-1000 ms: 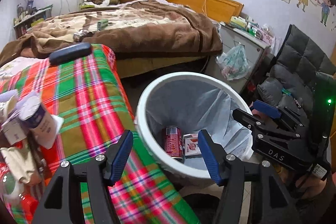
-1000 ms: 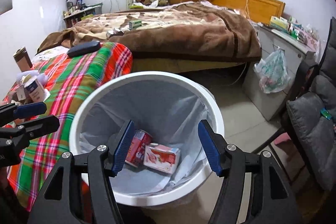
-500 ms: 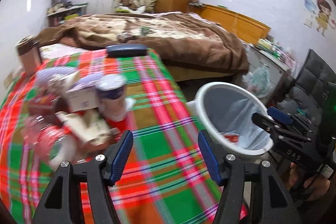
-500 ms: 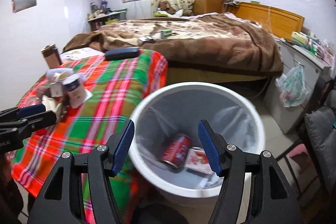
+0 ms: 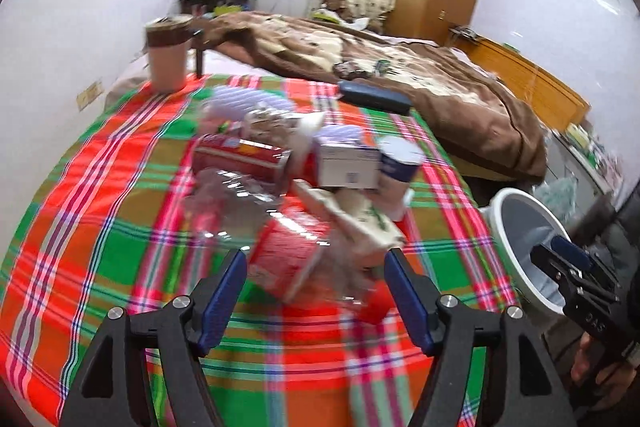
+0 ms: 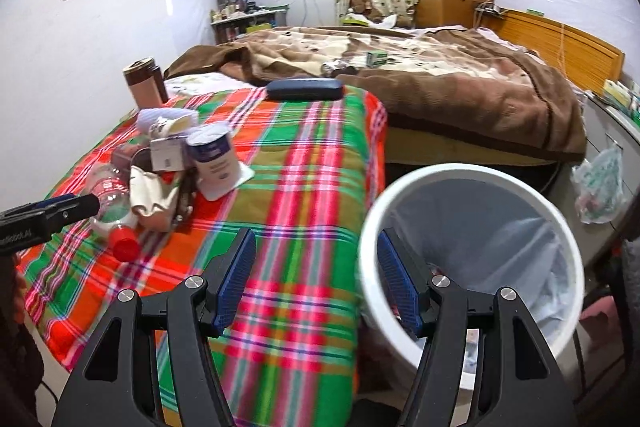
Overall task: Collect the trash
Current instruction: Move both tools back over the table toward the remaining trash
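Observation:
A heap of trash lies on the plaid cloth (image 5: 100, 227): a clear plastic bottle with a red label (image 5: 288, 255) and red cap (image 6: 125, 247), a red box (image 5: 236, 157), a white carton (image 5: 348, 163), a white and blue cup (image 6: 214, 159) and crumpled paper (image 6: 150, 195). My left gripper (image 5: 314, 291) is open, just in front of the bottle. My right gripper (image 6: 316, 275) is open and empty at the rim of the white lined bin (image 6: 532, 195), right of the table; the bin also shows in the left wrist view (image 5: 504, 223).
A brown tumbler (image 6: 140, 83) and a dark glasses case (image 6: 305, 89) stand at the table's far edge. A bed with a brown blanket (image 6: 460, 87) lies behind. A plastic bag (image 6: 600, 183) hangs on a cabinet at right.
My left gripper has swung left from the bin to the trash heap and come close to the bottle. My right gripper has drifted left, so the bin now sits to its right.

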{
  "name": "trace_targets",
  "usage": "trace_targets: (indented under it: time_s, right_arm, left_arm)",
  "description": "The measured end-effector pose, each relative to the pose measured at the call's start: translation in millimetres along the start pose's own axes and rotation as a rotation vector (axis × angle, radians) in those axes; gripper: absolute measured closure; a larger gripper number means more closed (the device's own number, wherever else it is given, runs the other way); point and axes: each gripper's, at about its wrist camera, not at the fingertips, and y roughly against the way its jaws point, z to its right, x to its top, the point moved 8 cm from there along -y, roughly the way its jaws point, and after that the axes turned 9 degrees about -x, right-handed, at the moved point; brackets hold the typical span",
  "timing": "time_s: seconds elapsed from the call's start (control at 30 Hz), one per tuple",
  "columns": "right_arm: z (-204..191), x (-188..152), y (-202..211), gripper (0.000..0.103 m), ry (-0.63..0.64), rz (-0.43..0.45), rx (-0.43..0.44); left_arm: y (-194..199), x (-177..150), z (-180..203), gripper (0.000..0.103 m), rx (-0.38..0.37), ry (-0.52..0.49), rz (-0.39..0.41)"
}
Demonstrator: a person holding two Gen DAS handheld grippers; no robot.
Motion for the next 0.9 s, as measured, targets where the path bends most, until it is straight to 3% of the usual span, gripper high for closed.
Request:
trace_targets:
  time_s: [0.13,0.27,0.47,0.77,0.9]
  right_arm:
    - [-15.1,3.0,-2.6,0.038,0.014,-0.007,0.018]
    - [-28.9,8.8,-7.4,0.038,0.015,-0.015,0.041]
    - [-45.3,14.7,-12.1,0.038,0.025,-0.020,0.053]
    - [-57.1,16.5,-16.8,0.038,0.044,-0.029,0.058]
    - [-61.1,18.2,-19.5,0.038,0.035,-0.037,0.063]
  left_arm:
    - [-11.8,-2.7,-20.0,0.032,0.013,0.048,-0.028]
    - [-20.2,-2.8,-23.4,0.031,-0.061,0.112,-0.042]
    - [-31.6,8.0,-19.2,0.030,-0.054,0.137,-0.038]
    - [-35.4,22.1,-32.7,0.026,-0.066,0.270,-0.001]
    - [-50.0,21.1,-39.4,0.024,-0.036,0.269,-0.049]
